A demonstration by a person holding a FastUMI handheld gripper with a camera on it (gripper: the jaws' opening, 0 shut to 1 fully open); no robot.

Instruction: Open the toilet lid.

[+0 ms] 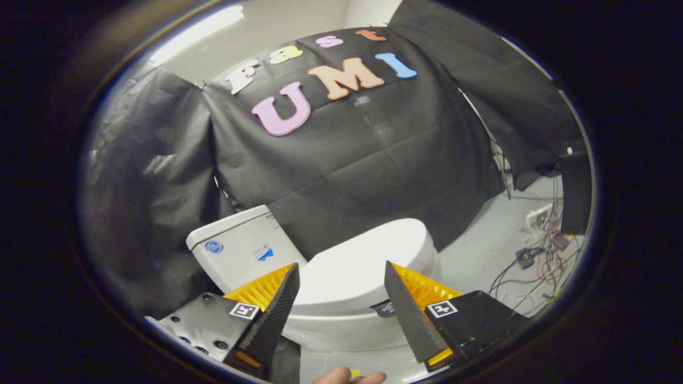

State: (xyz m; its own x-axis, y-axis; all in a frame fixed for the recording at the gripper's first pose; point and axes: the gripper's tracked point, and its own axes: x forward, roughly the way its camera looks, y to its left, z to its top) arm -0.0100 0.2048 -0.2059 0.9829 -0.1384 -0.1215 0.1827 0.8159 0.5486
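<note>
The hand-held gripper is hovering with fingers spread, empty, the toilet lid at twelve o'clock lying closed, opening not yet begun.

Black cloth hangs as the far wall, creased and folded, with another dark sheet draped at the left. On the pale floor to the right lies a tangle of cables with a small dark box and a white power strip near them
</note>
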